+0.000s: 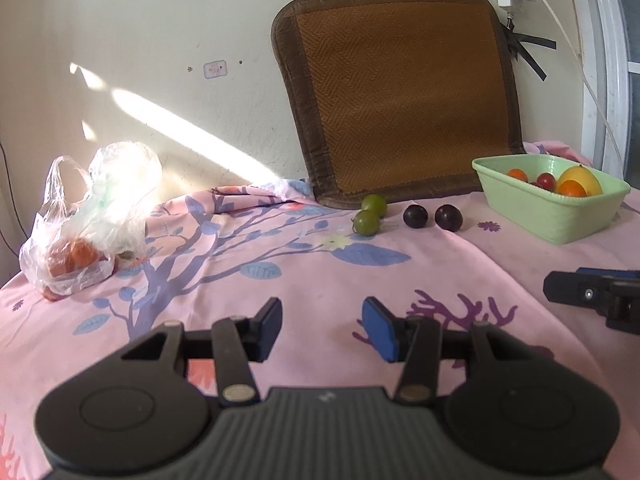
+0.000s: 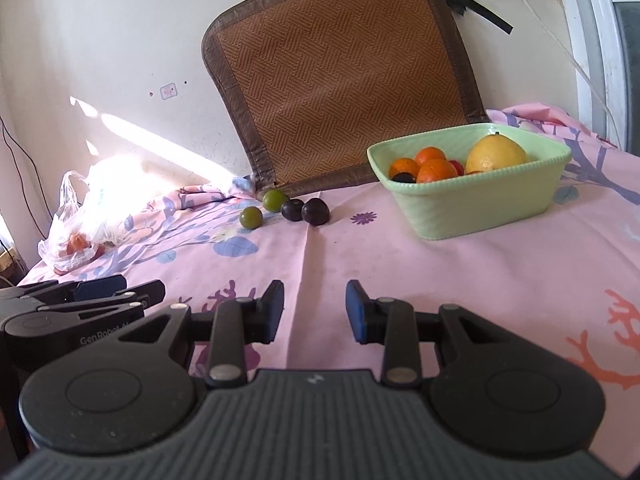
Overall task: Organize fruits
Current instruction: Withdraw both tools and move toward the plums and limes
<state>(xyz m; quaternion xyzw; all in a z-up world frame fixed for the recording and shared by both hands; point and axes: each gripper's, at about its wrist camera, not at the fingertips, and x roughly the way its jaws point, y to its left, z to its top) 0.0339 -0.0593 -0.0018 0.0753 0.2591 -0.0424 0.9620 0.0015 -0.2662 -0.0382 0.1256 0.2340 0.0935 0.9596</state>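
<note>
Two green plums (image 1: pixel 370 213) and two dark plums (image 1: pixel 432 217) lie loose in a row on the pink cloth, in front of the mat; the green pair touch, the dark pair lie just beside each other. Green bowl (image 2: pixel 480 208) to their right holds oranges (image 2: pixel 430 164), a yellow fruit (image 2: pixel 496 154), a red fruit (image 1: pixel 546 180) and a dark plum.

Daylit and bright in both views. Streaking diagonally across the cream wall (image 1: pixel 132 60) as a hard sunbeam, and overexposing the clear plastic bag (image 1: pixel 92 216) to white glare. Casting soft shadows beneath the green plums (image 1: pixel 370 214) and the mint basin (image 2: pixel 472 204). Bowing straight lines toward the dark, vignetted fisheye corners. Softening slightly at the edges, staying sharp at centre.
</note>
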